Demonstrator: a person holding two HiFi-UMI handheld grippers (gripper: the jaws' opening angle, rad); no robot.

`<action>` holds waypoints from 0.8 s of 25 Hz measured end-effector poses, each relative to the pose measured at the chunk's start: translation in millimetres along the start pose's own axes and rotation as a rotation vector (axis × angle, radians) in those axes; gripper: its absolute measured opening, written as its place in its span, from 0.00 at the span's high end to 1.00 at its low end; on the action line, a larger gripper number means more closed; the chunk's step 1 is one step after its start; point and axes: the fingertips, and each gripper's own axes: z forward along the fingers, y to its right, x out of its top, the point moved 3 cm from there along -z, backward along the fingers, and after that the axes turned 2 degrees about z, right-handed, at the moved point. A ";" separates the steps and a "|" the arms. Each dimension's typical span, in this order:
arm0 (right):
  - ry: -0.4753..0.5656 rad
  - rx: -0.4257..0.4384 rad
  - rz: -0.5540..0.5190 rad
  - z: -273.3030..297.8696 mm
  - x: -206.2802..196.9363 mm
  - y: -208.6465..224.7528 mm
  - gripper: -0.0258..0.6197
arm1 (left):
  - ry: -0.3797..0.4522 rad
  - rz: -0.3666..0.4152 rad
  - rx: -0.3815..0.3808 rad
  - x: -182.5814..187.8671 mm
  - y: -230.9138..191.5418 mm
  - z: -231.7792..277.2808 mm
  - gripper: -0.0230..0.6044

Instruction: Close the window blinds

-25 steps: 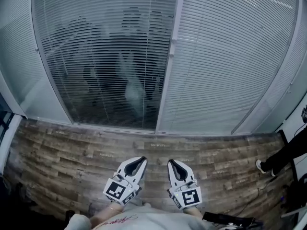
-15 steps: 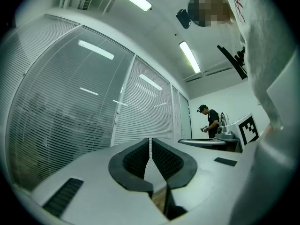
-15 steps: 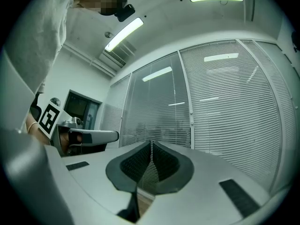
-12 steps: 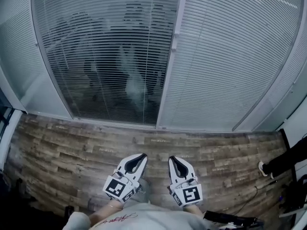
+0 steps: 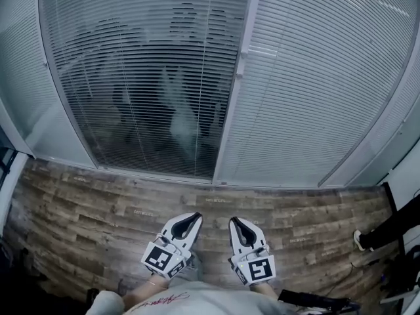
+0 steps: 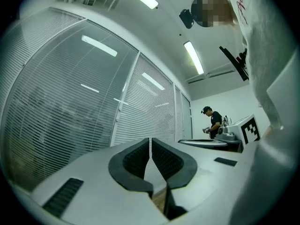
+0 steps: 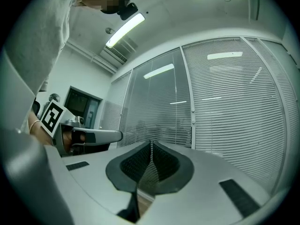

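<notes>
You stand on the wood-plank floor [image 5: 79, 209] facing a glazed wall, both tools held low and side by side in front of your body. To the left, the left blind [image 5: 138, 77] hangs with its slats tilted open, so dark shapes show through the glass behind it. A pale upright frame post [image 5: 235, 84] divides it from the right blind [image 5: 321, 84], whose slats lie flat and read as one pale sheet. Both blinds run down to the sill at the edge of the floor, well apart from your tools. Below, the left gripper [image 5: 192, 218] points toward the window with its jaws together, the ribbed pads meeting at the tips and nothing between them. Just beside it, the right gripper [image 5: 236, 222] points the same way, its jaws likewise pressed together and empty. At the far right edge, the dark trouser leg [image 5: 387, 223] and shoe of another person stand on the floor. In the left gripper view, a person in dark clothes and a cap [image 6: 214, 123] stands far along the glazed wall.
</notes>
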 end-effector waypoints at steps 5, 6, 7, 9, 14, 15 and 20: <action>-0.010 -0.007 0.000 23.0 -5.7 12.7 0.92 | -0.003 -0.010 -0.007 -1.9 -18.9 21.7 0.92; -0.011 -0.012 0.002 28.0 -6.6 16.3 0.92 | -0.002 -0.008 -0.014 -3.0 -22.8 26.4 0.92; -0.012 -0.018 0.005 33.2 -7.1 19.7 0.92 | -0.001 -0.004 -0.023 -4.8 -27.1 30.9 0.92; -0.017 -0.025 0.007 45.2 -8.3 25.9 0.92 | 0.002 0.003 -0.036 -8.3 -37.5 39.8 0.92; -0.020 -0.025 0.003 79.6 -12.5 41.6 0.92 | -0.001 -0.011 -0.026 -7.1 -68.3 65.2 0.92; -0.021 -0.028 0.004 87.2 -13.1 45.2 0.92 | 0.002 -0.007 -0.032 -8.1 -74.9 70.3 0.92; -0.025 -0.033 -0.005 133.4 -11.2 66.5 0.92 | 0.001 0.001 -0.045 -3.4 -111.8 103.4 0.92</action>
